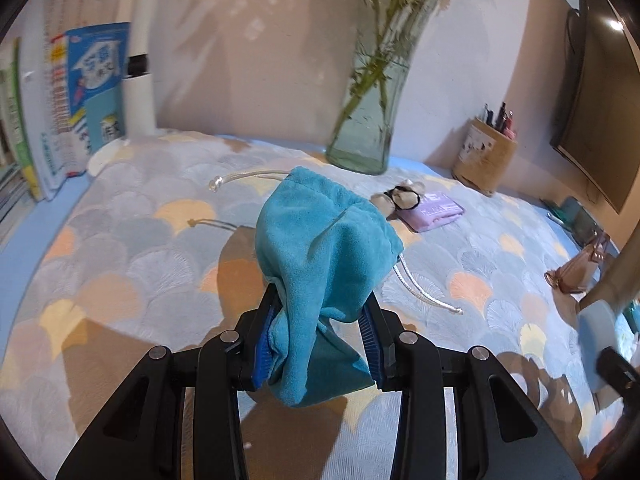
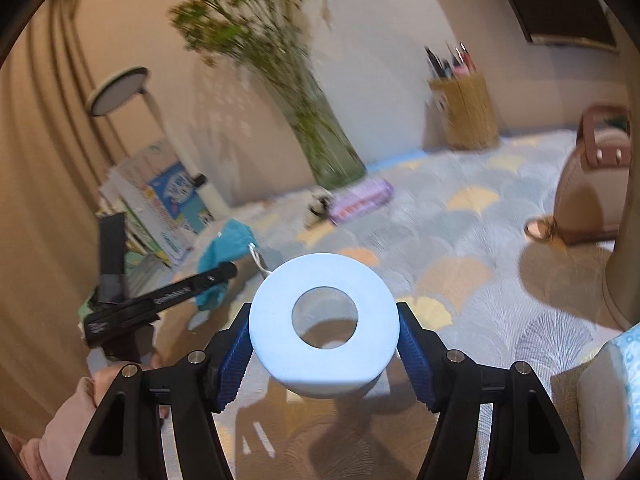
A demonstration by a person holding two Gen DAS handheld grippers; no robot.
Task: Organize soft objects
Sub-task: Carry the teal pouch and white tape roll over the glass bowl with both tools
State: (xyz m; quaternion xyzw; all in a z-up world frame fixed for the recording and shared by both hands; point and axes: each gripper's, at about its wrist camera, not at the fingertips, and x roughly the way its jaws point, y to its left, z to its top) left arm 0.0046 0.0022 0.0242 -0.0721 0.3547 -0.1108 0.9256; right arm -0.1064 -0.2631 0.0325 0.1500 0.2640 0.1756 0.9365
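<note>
The left claw (image 1: 320,340) is squeezed onto a soft teal velvet drawstring pouch (image 1: 324,256), held up above the middle of the desk (image 1: 132,280). The right claw (image 2: 324,344) grips a pale blue foam ring (image 2: 324,320), also in the air. Both are being carried. Next, I think each needs a tidy spot to be set down gently.

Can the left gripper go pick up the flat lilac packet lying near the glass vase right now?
Probably not yet: the left gripper is already shut on the teal suede drawstring pouch. The path over the mat to the lilac packet looks clear otherwise.
</note>
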